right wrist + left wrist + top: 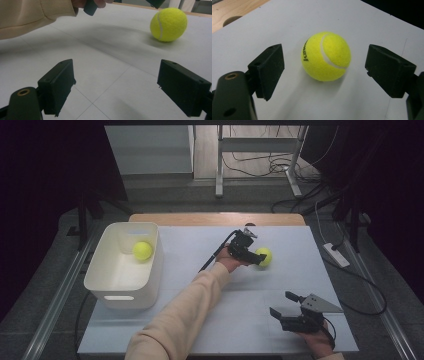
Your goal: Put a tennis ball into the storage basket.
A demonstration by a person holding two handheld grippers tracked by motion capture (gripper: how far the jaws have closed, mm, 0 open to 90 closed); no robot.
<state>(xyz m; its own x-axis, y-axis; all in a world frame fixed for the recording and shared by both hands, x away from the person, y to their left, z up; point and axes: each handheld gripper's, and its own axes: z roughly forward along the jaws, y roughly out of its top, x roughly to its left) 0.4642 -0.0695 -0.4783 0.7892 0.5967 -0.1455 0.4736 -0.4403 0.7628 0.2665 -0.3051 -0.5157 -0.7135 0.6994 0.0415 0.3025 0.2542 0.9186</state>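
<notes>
A yellow tennis ball (264, 256) rests on the white table sheet, right of centre. My left gripper (252, 254) is stretched out to it on a cream-sleeved arm. In the left gripper view the tennis ball (325, 56) sits just ahead of the gap of my left gripper (324, 58). That gripper is open, and a clear space shows between the ball and each pad. My right gripper (286, 304) stands open near the table's front right with nothing between its jaws. From the right gripper view (117, 73) the same ball (168, 24) lies farther off at the upper right.
A white plastic bin (102, 270) stands at the left of the table with a second tennis ball (142, 250) inside it. The wooden table edge (215, 218) runs along the back. Cables and a metal stand lie on the floor beyond.
</notes>
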